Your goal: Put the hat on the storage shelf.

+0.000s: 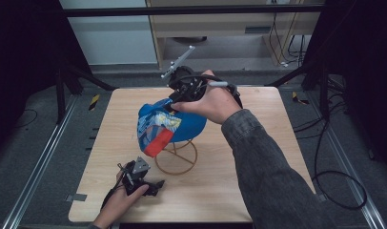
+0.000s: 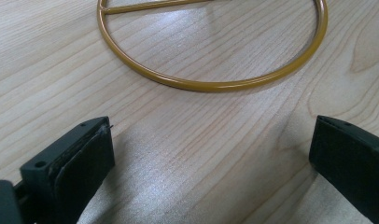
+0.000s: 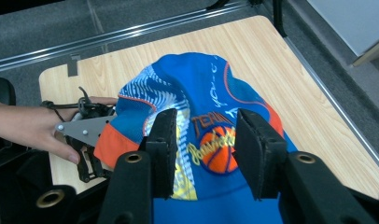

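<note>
A pale wooden table (image 1: 258, 191) stands on a grey carpeted floor (image 1: 34, 157), with metal rails (image 1: 36, 167) along both sides, a black frame bar (image 1: 191, 10) across the back and loose cables (image 1: 339, 191) on the floor to the right. Behind it are a white panel (image 1: 110, 33) and a light wood cabinet (image 1: 220, 28). Near the middle of the table a blue cap (image 1: 170, 125) with white, orange and yellow print sits on a gold wire stand (image 1: 176, 160), whose round base ring (image 2: 215, 84) lies flat on the wood. The right hand (image 1: 215, 102), in a grey sleeve (image 1: 272, 176), reaches in from the lower right to the far side of the cap and holds the right gripper (image 1: 175, 100) against the cap's top, its grey plate pointing up and back. In the right gripper view its jaws stand partly apart just over the cap's basketball logo (image 3: 216, 149), with nothing pinched between the pads. The left hand (image 1: 117, 202) rests low at the near left of the table, holding the left gripper (image 1: 156, 183) level just above the wood, pointing toward the stand. Its jaws are wide apart with bare table between them, near the ring but clear of it.
</note>
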